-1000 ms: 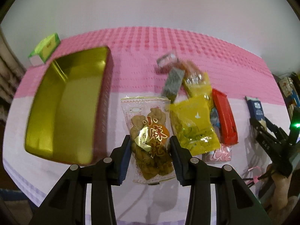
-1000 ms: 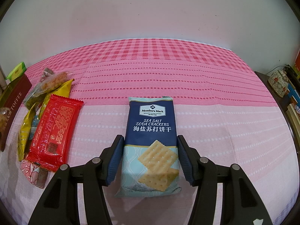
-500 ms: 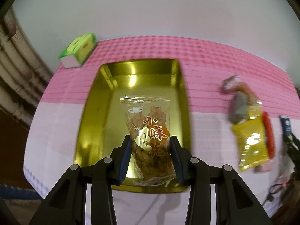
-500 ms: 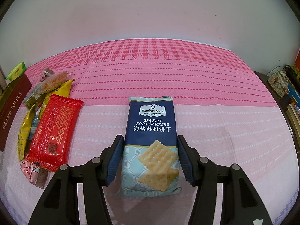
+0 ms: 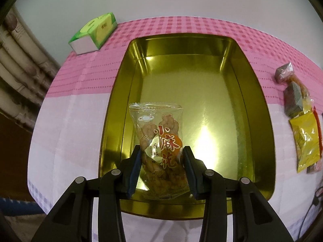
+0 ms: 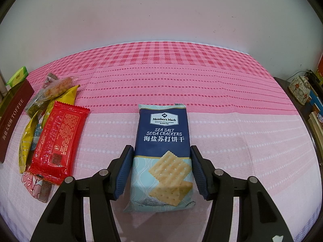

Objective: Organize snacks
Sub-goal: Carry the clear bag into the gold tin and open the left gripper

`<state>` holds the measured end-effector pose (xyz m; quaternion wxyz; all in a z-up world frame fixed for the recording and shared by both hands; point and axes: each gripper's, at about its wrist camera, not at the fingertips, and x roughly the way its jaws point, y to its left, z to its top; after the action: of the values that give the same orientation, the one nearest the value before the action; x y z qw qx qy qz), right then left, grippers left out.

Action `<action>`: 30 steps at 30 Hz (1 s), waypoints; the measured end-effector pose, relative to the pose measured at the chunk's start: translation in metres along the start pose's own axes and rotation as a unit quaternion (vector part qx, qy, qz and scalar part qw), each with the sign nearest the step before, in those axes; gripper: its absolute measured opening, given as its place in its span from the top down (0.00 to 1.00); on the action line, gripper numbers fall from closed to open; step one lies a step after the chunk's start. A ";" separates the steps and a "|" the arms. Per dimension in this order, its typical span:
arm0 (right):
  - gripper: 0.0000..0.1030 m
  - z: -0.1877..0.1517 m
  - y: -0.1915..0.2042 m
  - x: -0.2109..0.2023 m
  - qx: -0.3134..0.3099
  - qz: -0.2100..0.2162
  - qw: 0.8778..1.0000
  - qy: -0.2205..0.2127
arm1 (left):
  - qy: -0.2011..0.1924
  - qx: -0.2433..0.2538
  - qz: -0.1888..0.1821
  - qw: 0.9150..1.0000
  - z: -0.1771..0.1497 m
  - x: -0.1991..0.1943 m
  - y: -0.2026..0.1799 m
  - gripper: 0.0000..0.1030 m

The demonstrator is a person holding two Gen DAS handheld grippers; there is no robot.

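The clear packet of twisted dough snacks is held between the pads of the left gripper, which is closed on its lower half; the packet hangs above the near end of the open gold tin. The tin floor is bare, so the packet can be placed flat anywhere. For a good result, the packet is best lowered close to the floor near one wall, and only then released, so that room is kept for the other snacks. It is not possible to tell how high the packet is above the floor.

The right gripper is set around the blue cracker packet, which lies flat on the pink tablecloth. Its jaws are closing, but a small gap is seen on each side, so the packet is not gripped yet. The grip should be taken gently, because crackers are probably broken by hard pressure. The red packet and the yellow packets wait beside it, on the left.
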<state>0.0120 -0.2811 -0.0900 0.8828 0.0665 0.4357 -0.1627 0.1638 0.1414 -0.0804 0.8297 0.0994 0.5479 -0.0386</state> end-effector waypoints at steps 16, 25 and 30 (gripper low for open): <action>0.55 0.003 0.010 -0.001 -0.002 -0.025 0.999 0.020 | -0.008 0.000 0.004 1.000 -0.003 0.006 0.001 0.59; 0.55 0.005 0.014 -0.017 0.001 -0.032 0.999 0.010 | -0.012 -0.001 0.013 1.000 -0.005 0.009 0.001 0.59; 0.55 0.014 0.022 -0.033 0.000 -0.028 1.000 -0.002 | -0.026 0.003 0.020 0.999 -0.004 0.004 0.002 0.56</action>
<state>0.0114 -0.2562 -0.0565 0.8787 0.0535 0.4357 -0.1876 0.1623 0.1443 -0.0858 0.8437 0.1123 0.5243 -0.0261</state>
